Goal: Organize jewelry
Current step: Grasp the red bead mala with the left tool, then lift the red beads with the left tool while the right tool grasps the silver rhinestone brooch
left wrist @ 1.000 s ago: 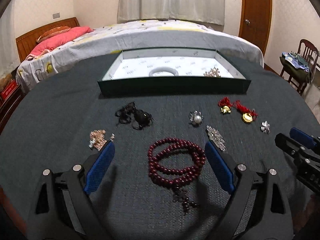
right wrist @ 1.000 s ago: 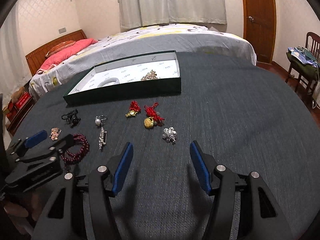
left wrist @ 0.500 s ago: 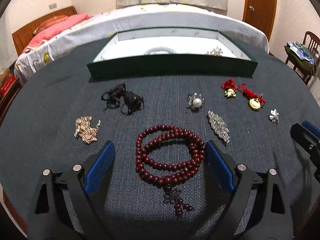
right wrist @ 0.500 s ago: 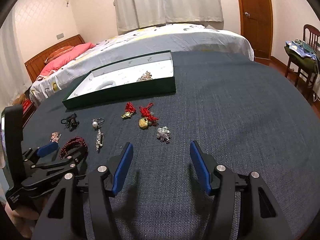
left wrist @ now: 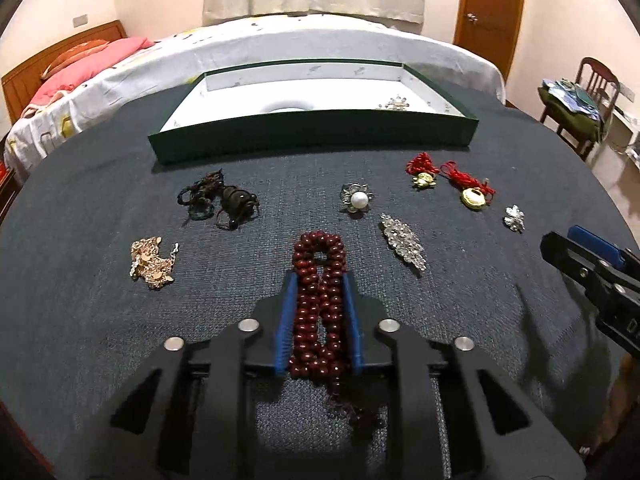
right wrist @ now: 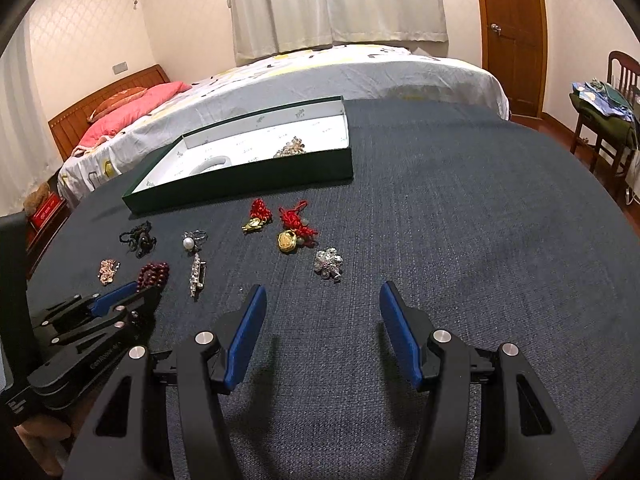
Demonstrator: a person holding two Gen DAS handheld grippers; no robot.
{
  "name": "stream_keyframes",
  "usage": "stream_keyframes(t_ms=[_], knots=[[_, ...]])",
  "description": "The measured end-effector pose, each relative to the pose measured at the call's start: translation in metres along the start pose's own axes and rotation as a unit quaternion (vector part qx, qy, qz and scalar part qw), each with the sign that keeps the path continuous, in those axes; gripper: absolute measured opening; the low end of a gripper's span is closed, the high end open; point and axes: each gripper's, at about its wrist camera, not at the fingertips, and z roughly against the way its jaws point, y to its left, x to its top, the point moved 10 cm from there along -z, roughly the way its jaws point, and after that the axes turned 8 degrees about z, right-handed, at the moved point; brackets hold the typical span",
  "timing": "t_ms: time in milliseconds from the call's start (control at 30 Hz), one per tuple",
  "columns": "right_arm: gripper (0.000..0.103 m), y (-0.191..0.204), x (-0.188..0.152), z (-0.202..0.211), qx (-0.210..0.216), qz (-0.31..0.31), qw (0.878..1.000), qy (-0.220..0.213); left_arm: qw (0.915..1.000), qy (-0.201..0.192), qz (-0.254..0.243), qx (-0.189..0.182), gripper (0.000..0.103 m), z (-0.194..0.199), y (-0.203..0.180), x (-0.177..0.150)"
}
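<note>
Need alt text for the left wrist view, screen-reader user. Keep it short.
The left gripper is closing its blue pads on a dark red bead bracelet, squeezed narrow on a dark cloth-covered table. Other jewelry lies loose beyond it, before an open green box already holding a white bangle. The right gripper shows at the right edge.

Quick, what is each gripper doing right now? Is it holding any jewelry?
Left gripper: jaws closing on the dark red bead bracelet, squeezed between its blue pads.
Right gripper: jaws open, holding nothing, only dark cloth below.
</note>
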Motion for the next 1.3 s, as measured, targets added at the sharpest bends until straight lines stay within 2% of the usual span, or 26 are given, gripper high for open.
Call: stream_keyframes(t_ms=[167, 367, 833, 900, 1133, 1233, 1300], knots=[[0.058, 0.004, -0.001, -0.002, 0.001, 0.004, 1.0, 0.002, 1.0, -0.003, 0.006, -0.006, 0.016, 0.004, 0.003, 0.0], [0.058, 0.015, 0.002, -0.003, 0.006, 0.014, 1.0, 0.001, 0.9997, -0.016, 0.016, -0.001, 0.016, 0.015, 0.015, 0.007], [0.058, 0.081, 0.018, -0.028, 0.052, 0.06, 0.997, 0.017, 0.9975, -0.052, 0.033, 0.034, 0.016, 0.049, 0.064, 0.023], [0.051, 0.088, 0.017, -0.036, 0.056, 0.065, 0.996, 0.027, 0.997, -0.054, 0.04, 0.038, 0.016, 0.051, 0.073, 0.026], [0.043, 0.101, 0.015, -0.054, 0.06, 0.074, 0.994, 0.053, 0.9946, -0.058, 0.061, 0.06, 0.016, 0.052, 0.103, 0.03], [0.038, 0.103, 0.015, -0.058, 0.059, 0.08, 0.993, 0.06, 0.9938, -0.056, 0.069, 0.066, 0.016, 0.051, 0.111, 0.029], [0.032, 0.106, 0.016, -0.06, 0.057, 0.087, 0.993, 0.061, 0.9936, -0.054, 0.071, 0.069, 0.016, 0.05, 0.114, 0.028]])
